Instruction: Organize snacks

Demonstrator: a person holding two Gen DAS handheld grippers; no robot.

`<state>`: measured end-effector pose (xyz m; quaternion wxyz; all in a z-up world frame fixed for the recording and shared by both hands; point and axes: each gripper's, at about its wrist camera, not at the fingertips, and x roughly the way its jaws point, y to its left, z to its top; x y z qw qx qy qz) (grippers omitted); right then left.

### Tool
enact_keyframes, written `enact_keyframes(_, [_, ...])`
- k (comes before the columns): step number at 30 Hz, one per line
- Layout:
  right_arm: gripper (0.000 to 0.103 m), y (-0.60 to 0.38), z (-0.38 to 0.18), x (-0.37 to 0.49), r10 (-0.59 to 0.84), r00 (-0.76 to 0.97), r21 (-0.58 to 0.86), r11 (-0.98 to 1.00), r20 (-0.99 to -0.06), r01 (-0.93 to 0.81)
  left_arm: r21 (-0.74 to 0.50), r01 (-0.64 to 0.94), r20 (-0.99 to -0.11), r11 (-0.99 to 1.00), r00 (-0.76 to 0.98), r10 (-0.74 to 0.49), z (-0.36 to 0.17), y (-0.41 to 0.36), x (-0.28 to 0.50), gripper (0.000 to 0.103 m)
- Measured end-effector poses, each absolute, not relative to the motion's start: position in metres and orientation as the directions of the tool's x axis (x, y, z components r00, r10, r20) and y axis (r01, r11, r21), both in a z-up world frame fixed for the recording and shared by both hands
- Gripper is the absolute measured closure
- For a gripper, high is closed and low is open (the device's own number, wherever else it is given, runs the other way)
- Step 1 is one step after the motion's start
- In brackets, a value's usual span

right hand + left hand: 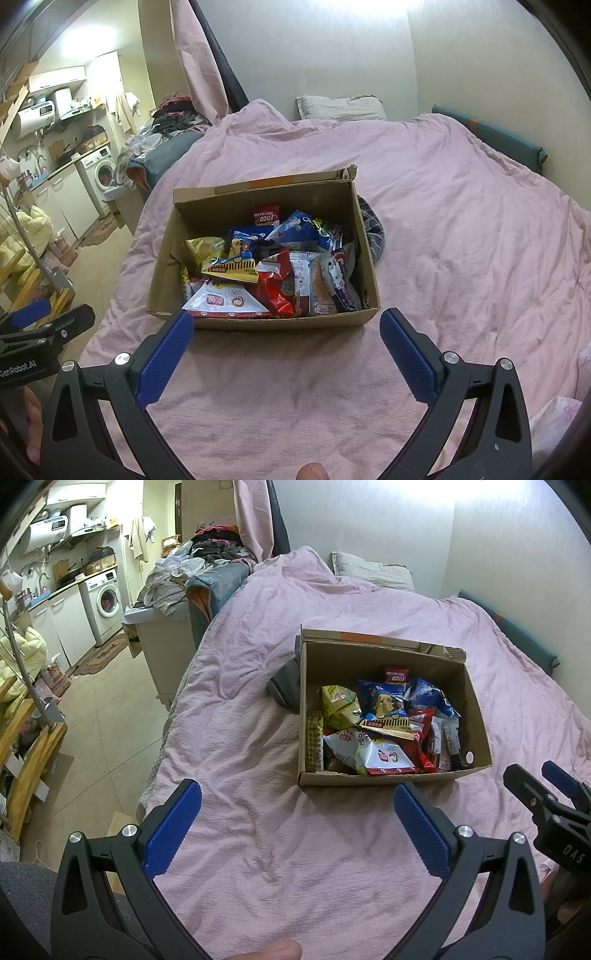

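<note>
Small room, big bed (369,627) in wrinkly pink covers, pale walls, tiled floor (99,709), washing machine (105,600) far left in the kitchenette.

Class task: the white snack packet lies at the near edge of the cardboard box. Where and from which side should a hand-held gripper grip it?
Grip the white snack packet by its near sealed edge, coming from above over the cardboard box front wall. It lies flat on top of the pile, uncovered; its thin edge probably suits two fingers.

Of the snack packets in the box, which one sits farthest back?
The small red packet printed "FOOD", standing against the far wall of the cardboard box, behind the blue bags; the others lie nearer the front.
</note>
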<state>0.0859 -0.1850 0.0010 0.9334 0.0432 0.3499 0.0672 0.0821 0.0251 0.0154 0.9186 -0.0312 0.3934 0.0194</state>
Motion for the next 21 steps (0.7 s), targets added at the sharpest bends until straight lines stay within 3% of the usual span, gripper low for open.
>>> enact_keyframes(21, [0.000,-0.1913,-0.0007,0.0846,0.159,0.743,0.166,0.984,-0.651,-0.065,-0.044,-0.062,-0.724,0.997,0.690,0.011,0.0116,0.0245,0.0810,0.000])
